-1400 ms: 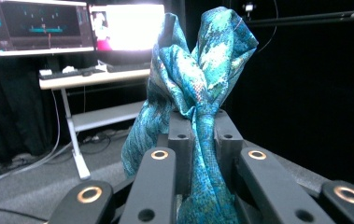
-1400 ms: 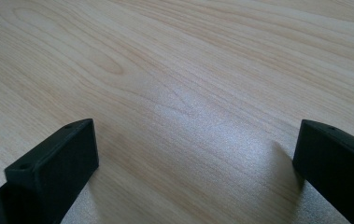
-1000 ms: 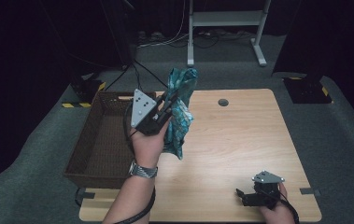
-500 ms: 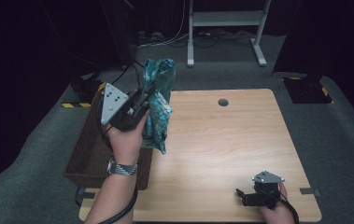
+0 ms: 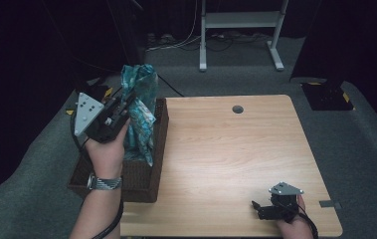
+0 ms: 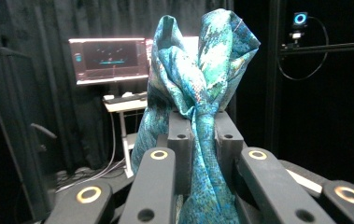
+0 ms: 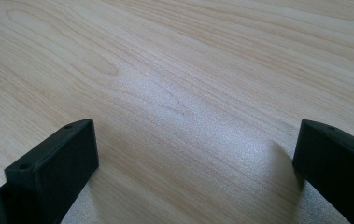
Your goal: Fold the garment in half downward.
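- we see a light wooden table with a small dark round hole near its far edge.
- on the grey carpet beyond it stand the white legs of a desk frame, with cables trailing beside them.
- a black block with yellow markings lies off the table's far right corner.
- a lit monitor glows against dark curtains.
- a small grey strip, perhaps tape, sits at the table's near right edge.
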Tool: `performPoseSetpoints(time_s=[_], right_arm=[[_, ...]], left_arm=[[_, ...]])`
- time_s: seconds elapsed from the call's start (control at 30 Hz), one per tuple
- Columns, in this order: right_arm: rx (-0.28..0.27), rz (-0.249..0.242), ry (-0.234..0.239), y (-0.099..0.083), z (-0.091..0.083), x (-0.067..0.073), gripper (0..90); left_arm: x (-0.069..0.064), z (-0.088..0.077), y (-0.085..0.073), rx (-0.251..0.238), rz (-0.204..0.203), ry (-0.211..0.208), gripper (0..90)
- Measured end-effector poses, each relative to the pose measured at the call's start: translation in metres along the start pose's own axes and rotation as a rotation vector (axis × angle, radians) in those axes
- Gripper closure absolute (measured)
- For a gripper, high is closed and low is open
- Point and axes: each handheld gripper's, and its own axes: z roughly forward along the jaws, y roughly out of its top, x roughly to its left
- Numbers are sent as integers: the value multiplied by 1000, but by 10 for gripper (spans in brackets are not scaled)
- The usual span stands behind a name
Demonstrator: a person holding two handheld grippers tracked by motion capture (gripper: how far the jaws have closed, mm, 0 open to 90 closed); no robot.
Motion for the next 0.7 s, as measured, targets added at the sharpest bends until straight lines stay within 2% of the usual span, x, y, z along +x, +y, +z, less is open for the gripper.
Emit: performPoseSetpoints(time_s=[0.47,0.7], right_arm=[[0,3,-1,0,0,0,0],[0,3,-1,0,0,0,0]], left_arm=[[48,-28,-13,31,1,90,811],[71,-39,-19,48,2,116,811]])
